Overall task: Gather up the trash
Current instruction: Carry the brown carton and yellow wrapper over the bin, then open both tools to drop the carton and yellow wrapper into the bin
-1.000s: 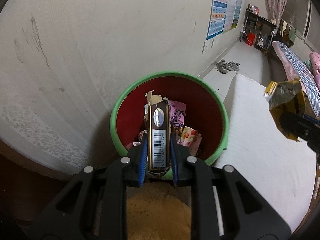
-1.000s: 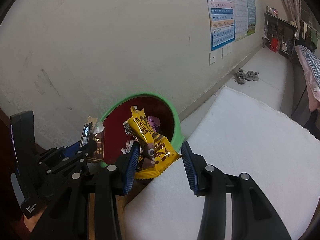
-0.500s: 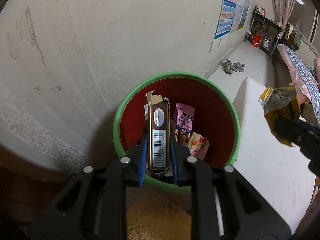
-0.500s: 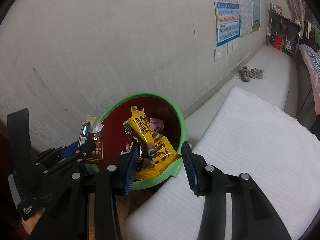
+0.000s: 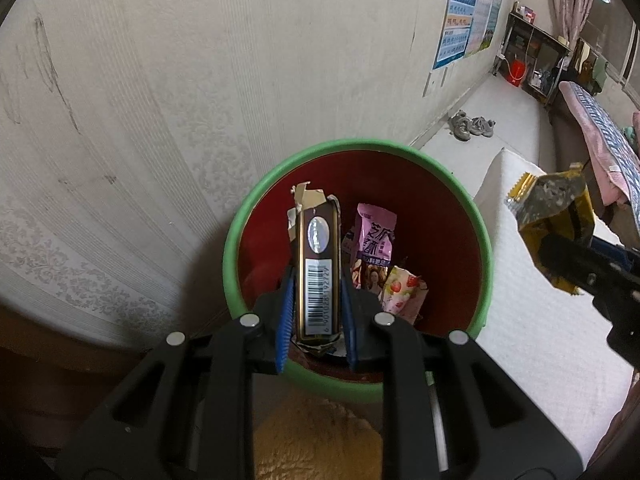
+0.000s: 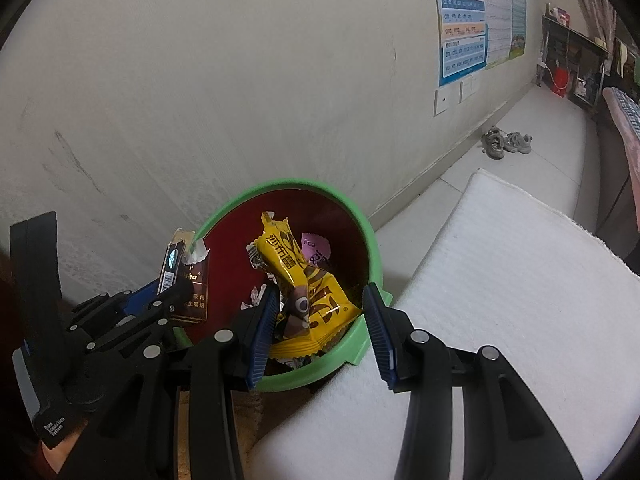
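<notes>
The left hand-held gripper (image 5: 314, 320) is clenched on a brown cigarette pack (image 5: 318, 272), its blue pads pressing both narrow sides. The pack stands upright with the barcode facing the camera and its torn top flap open, held above the near part of the bin (image 5: 482, 240). From the right wrist view the same pack (image 6: 184, 280) sits at the bin's left rim, gripped by the left hand-held gripper (image 6: 160, 300).

The right hand-held gripper (image 6: 320, 320) has its jaws spread wide, yet a yellow snack wrapper (image 6: 308, 292) lies against the left pad; whether it is pinched or just resting there I cannot tell. The wrapper hangs over the near side of the bin (image 6: 370, 236). In the left wrist view the wrapper (image 5: 556, 220) shows at the right edge, beside the bin and above the white mat (image 5: 532, 352).

The bin is red inside with a green rim and stands against the wall (image 5: 200, 80). Inside it lie a pink wrapper (image 5: 374, 240) and a strawberry-print wrapper (image 5: 404, 292), touching each other. A tan fluffy patch (image 5: 316, 440) shows below the left fingers. Farther off, a pair of shoes (image 6: 506, 144) rests on the floor by the wall, and posters (image 6: 468, 28) hang above.
</notes>
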